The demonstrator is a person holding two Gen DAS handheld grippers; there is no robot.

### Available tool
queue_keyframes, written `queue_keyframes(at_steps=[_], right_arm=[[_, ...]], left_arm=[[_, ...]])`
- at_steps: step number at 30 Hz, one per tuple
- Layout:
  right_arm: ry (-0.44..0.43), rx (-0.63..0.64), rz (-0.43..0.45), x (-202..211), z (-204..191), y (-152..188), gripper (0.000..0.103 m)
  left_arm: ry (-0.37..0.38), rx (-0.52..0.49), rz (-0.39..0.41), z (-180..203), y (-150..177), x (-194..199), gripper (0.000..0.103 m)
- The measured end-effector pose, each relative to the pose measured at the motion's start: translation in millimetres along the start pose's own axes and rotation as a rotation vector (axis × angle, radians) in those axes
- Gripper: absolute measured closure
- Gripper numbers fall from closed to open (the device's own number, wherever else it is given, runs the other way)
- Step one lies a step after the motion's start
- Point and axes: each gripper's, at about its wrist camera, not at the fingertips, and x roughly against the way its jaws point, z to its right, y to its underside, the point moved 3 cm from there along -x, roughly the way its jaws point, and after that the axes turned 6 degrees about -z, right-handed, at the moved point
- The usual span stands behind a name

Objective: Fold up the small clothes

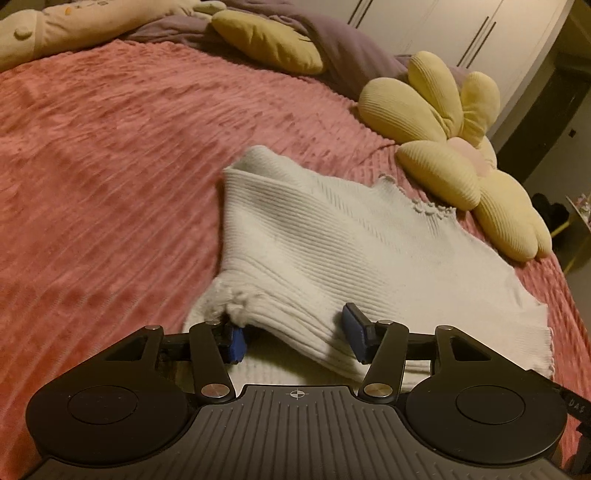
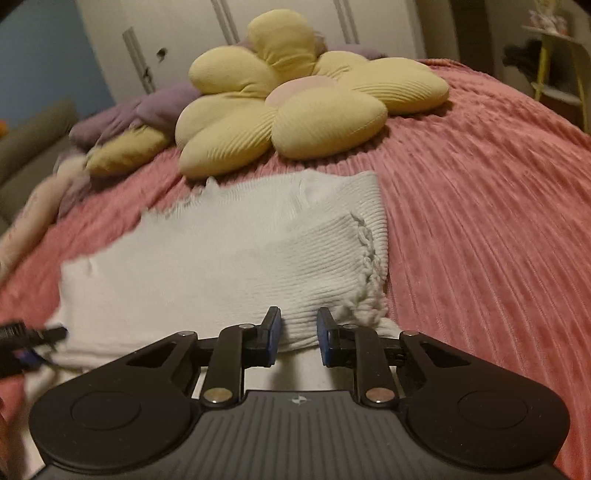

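A white ribbed knit garment (image 1: 332, 240) lies on the pink bedspread (image 1: 110, 166), its near part folded over onto itself, with a frilled hem on top. My left gripper (image 1: 294, 336) stands open at the near fold: one pad is tucked beside the frill, the other rests apart on the cloth. In the right wrist view the same garment (image 2: 221, 251) spreads to the left. My right gripper (image 2: 299, 334) sits at its folded near edge, next to the frilled hem. Its jaws stand a narrow gap apart, and the cloth between them lies flat, unpinched.
A yellow flower cushion (image 1: 443, 147) (image 2: 295, 110) touches the garment's far edge. Behind it are a purple blanket (image 2: 147, 107), a smaller yellow cushion (image 1: 266, 40) and a cream plush toy (image 1: 55, 26). White wardrobe doors (image 1: 443, 26) stand beyond. Pink bedspread (image 2: 480, 221) stretches to the sides.
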Motion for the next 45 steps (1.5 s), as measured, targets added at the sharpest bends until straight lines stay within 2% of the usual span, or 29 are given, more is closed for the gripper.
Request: queue_keyframes(at_steps=[5,7,10,11,12,14,16,17,19,21,24,27,29,30,32,34,36,38,40,42,45], right_arm=[[0.054,0.173,-0.004,1.5,-11.3,6.2,0.086],[0.084,0.206,-0.027,7.3,-15.0,6.9,0.086],[0.109,0.139,-0.042,32.6,-4.9,18.1,0.079],[0.087,0.104,-0.039,43.8,0.8,24.7,0.079],[0.055,0.068,-0.043,55.9,7.1,33.5,0.078],[-0.012,0.008,-0.051,86.6,19.8,58.6,0.077],[-0.041,-0.030,-0.064,116.7,29.3,84.9,0.073],[-0.040,-0.046,-0.080,133.3,33.9,100.7,0.065],[-0.053,-0.079,-0.123,160.7,42.1,130.4,0.058],[-0.059,-0.106,-0.157,185.8,48.2,159.4,0.058],[-0.104,-0.153,-0.180,217.0,53.2,193.3,0.058],[-0.138,-0.199,-0.192,227.8,55.8,208.7,0.058],[-0.185,-0.245,-0.197,227.8,58.7,212.5,0.062],[-0.197,-0.266,-0.196,226.7,60.7,213.0,0.065],[-0.219,-0.324,-0.205,224.2,66.3,215.9,0.078],[-0.250,-0.369,-0.203,223.7,71.7,217.6,0.087],[-0.269,-0.401,-0.204,223.7,75.8,220.0,0.088],[-0.289,-0.421,-0.218,222.2,78.5,221.9,0.088],[-0.308,-0.430,-0.240,219.7,79.5,222.9,0.087],[-0.325,-0.440,-0.264,215.8,81.3,221.6,0.086],[-0.347,-0.455,-0.285,210.7,81.4,217.1,0.083]], left_arm=[[-0.023,-0.056,-0.001,-1.8,10.4,14.6,0.043],[-0.052,-0.095,-0.015,-2.4,17.7,26.1,0.041],[-0.062,-0.177,-0.027,-6.3,39.1,51.6,0.039],[-0.061,-0.203,-0.026,-7.2,47.0,60.9,0.034],[-0.071,-0.219,-0.036,-9.7,57.7,71.2,0.019],[-0.066,-0.228,-0.063,-18.0,80.1,89.6,0.017],[-0.050,-0.198,-0.110,-31.9,105.6,106.8,0.017],[-0.043,-0.179,-0.128,-38.7,118.7,115.5,0.017],[-0.035,-0.161,-0.143,-49.1,143.7,135.5,0.016],[-0.015,-0.122,-0.179,-58.2,165.9,151.8,0.014],[0.013,-0.103,-0.186,-65.7,189.2,171.2,0.014],[0.058,-0.050,-0.196,-70.2,197.4,180.9,0.017],[0.102,0.003,-0.213,-72.6,197.0,183.2,0.025],[0.120,0.025,-0.226,-72.2,195.7,182.4,0.033],[0.160,0.060,-0.250,-75.8,196.2,181.3,0.042],[0.180,0.102,-0.276,-82.3,197.4,179.1,0.052],[0.219,0.146,-0.298,-89.4,197.4,178.8,0.056],[0.261,0.175,-0.342,-95.0,198.9,175.6,0.057],[0.274,0.158,-0.372,-95.9,200.5,172.6,0.056],[0.280,0.127,-0.379,-93.1,199.3,172.5,0.051],[0.314,0.144,-0.393,-90.4,197.8,167.1,0.039]])
